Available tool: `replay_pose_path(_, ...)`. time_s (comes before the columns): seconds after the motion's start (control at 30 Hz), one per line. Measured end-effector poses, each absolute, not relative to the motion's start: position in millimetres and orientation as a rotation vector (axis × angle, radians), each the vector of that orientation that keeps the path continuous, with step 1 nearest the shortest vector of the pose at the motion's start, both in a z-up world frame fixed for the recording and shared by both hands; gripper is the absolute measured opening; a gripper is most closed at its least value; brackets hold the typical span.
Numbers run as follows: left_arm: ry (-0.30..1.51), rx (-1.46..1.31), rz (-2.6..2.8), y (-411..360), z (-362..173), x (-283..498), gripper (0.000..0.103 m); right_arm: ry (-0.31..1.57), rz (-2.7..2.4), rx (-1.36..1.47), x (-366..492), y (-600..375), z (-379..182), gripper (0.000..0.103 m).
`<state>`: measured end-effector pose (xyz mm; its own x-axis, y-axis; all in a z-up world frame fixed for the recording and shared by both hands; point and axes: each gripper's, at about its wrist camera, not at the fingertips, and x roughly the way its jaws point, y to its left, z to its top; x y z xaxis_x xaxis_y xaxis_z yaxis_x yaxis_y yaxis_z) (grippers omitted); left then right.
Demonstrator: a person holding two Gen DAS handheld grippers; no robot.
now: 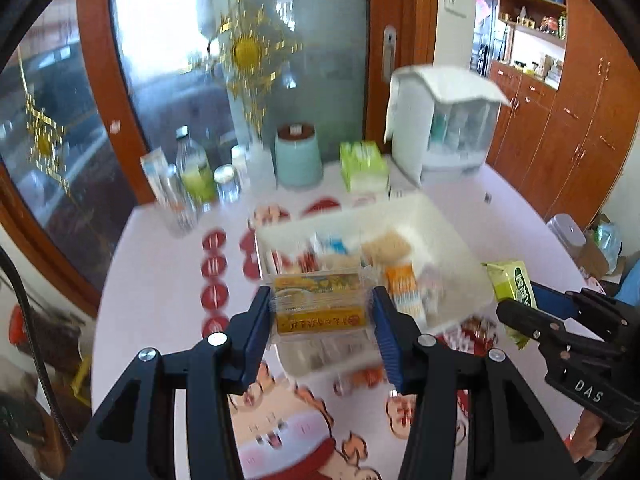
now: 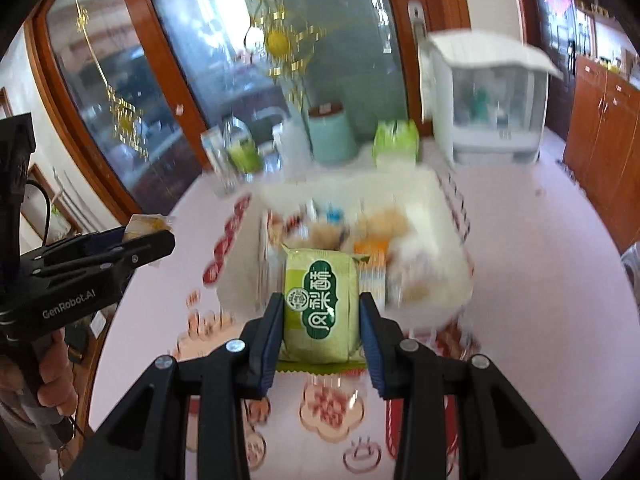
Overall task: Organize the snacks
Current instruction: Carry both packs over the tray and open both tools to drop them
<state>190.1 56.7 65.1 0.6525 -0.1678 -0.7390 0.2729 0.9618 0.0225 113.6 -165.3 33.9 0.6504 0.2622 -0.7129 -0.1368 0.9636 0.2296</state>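
— Risk first, I'd say: the left gripper is clamped on a yellow packet in clear film, with only its two side edges between the pads, so the slick wrap could slide out, or the cake inside get squashed.

— And the other one?

— The right gripper is clenched on a green packet, squeezed across its width. It looks like a soft pillow pack, so it may buckle. Both packets hang in the air over the near edge of the white tray, which already holds a jumble of snacks.

— So a drop lands where?

— Could go in the tray, or on the pink tablecloth just beside it. The two grippers are also near each other; they might knock together if both go for the same corner.

— Can you read anything?

— "GenRobot.AI" on the left gripper's side, "DAS" on the right one's. The packets carry Chinese characters, white on dark green and red on yellow, but I can't make them out.
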Motion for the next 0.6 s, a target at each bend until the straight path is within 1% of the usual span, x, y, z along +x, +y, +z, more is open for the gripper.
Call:
replay_pose_path(0.13,0.778,0.170,-0.261,47.1,95.4,214.0,0.048,0.797,0.215,0.187,140.7,-172.5,66.2,0.037)
replay_pose_path(0.23,0.777,0.175,-0.273,38.1,104.3,234.3,0.048,0.775,0.180,0.198,164.0,-177.0,82.4,0.037)
replay_pose_path(0.4,0.805,0.170,-0.303,21.5,97.2,263.8,0.048,0.798,0.139,0.253,199.7,-189.7,84.5,0.037)
replay_pose_path(0.6,0.869,0.177,-0.303,4.2,61.7,294.5,0.050,0.828,0.084,0.250,227.8,-196.2,72.7,0.037)
